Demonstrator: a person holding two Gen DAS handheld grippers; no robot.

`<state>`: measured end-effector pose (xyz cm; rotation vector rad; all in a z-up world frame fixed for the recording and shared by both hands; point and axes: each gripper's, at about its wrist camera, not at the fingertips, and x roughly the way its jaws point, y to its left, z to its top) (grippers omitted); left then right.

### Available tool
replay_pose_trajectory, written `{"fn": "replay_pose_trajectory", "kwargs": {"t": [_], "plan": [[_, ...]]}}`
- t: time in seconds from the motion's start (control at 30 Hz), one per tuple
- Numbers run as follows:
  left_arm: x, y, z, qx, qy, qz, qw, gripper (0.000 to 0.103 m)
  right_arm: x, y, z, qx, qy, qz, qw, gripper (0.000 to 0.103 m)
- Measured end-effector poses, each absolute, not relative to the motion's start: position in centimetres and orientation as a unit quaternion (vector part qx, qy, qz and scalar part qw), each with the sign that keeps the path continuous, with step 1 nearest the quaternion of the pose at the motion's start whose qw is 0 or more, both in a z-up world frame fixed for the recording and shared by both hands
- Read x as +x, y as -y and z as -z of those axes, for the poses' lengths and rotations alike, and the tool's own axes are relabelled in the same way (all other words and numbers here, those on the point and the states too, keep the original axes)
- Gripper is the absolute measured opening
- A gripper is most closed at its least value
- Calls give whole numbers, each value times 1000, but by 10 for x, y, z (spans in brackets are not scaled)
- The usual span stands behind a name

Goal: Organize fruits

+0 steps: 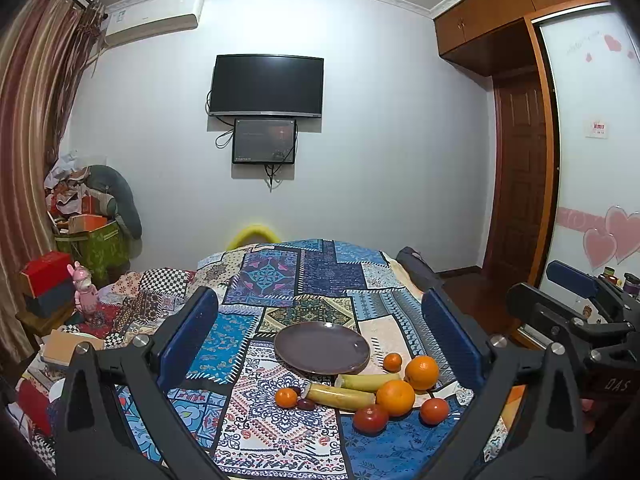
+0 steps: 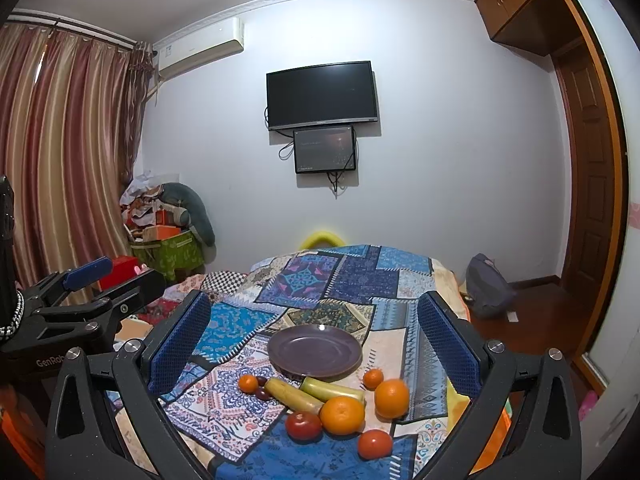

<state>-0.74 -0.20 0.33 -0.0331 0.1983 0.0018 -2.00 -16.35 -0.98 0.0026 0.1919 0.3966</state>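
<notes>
A dark purple plate (image 1: 322,347) (image 2: 315,351) lies empty on a patchwork cloth. In front of it lies a cluster of fruit: two large oranges (image 1: 395,398) (image 2: 343,415), two yellow-green bananas (image 1: 340,396) (image 2: 293,395), small tangerines (image 1: 286,397) (image 2: 248,383), two red tomatoes (image 1: 370,419) (image 2: 303,425) and dark dates (image 1: 306,404) (image 2: 262,393). My left gripper (image 1: 320,320) is open and empty, above and behind the fruit. My right gripper (image 2: 314,322) is open and empty, likewise back from the fruit. Each gripper shows at the edge of the other's view.
The patchwork cloth (image 1: 280,280) covers a raised surface. Boxes and a green bin (image 1: 96,248) stand at the left by the curtain. A dark bag (image 2: 486,284) lies on the wooden floor at right. A TV (image 1: 266,86) hangs on the far wall.
</notes>
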Motion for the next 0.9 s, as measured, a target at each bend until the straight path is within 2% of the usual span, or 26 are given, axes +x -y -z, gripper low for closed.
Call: {"fn": "replay_pose_trajectory", "kwargs": {"t": [0.9], "plan": [[-4,6,0,-15,-106,10,994,103,-18,164,11,6,-105,-195,975,103]]}}
